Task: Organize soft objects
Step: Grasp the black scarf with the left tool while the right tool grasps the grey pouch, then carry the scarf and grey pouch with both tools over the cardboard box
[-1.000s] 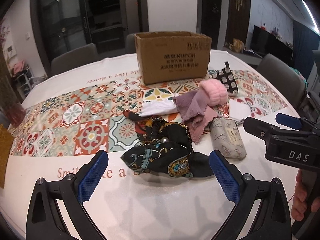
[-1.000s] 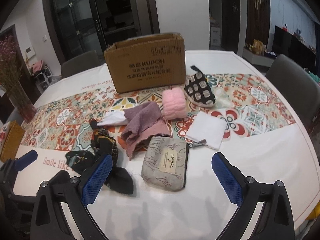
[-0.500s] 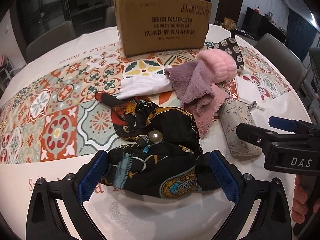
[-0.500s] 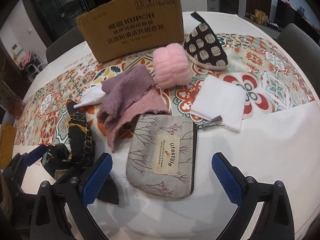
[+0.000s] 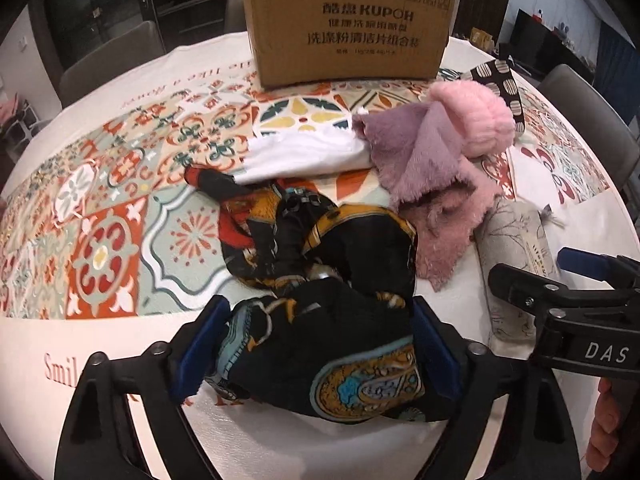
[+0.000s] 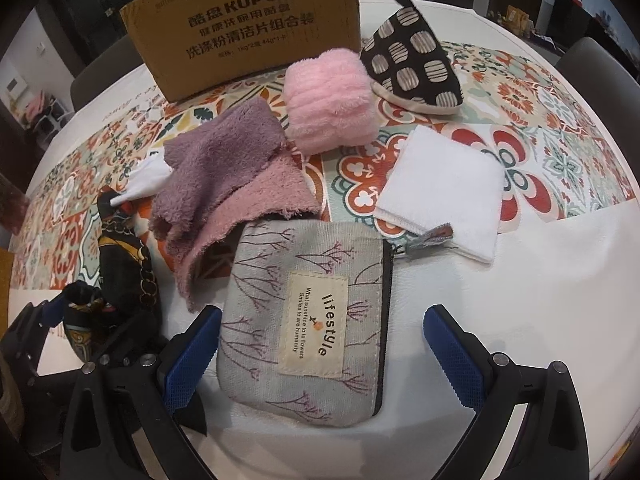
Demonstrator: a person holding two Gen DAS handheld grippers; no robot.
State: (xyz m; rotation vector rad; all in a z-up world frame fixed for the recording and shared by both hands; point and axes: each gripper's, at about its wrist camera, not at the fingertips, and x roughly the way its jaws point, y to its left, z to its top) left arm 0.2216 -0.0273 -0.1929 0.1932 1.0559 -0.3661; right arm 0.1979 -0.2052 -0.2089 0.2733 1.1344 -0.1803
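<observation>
A black patterned scarf [image 5: 360, 280] lies bunched near the table's front edge. My left gripper [image 5: 318, 344] straddles it with its jaws closing, and the blue pads [image 5: 200, 348] stand at the scarf's sides without squeezing it. A grey "lifestyle" zip pouch [image 6: 308, 280] lies flat under my right gripper [image 6: 320, 360]. That gripper is open; its left pad is at the pouch's edge and its right pad stands apart from the pouch. Behind these lie a purple-and-pink towel [image 6: 224, 168], a pink fluffy roll [image 6: 332, 100], a folded white cloth [image 6: 444, 184] and a dotted black pouch [image 6: 416, 64].
An open cardboard box [image 5: 348, 28] stands at the back of the round table [image 6: 540, 320], on a patterned tile runner [image 5: 120, 200]. A second white cloth [image 5: 304, 156] lies beside the towel. Grey chairs [image 5: 108, 64] ring the table. A person's fingers [image 5: 604, 428] hold the right gripper's handle.
Both grippers have come down and closer to the table. The left one now straddles the scarf with narrower jaws. The right one now sits over the grey pouch.
</observation>
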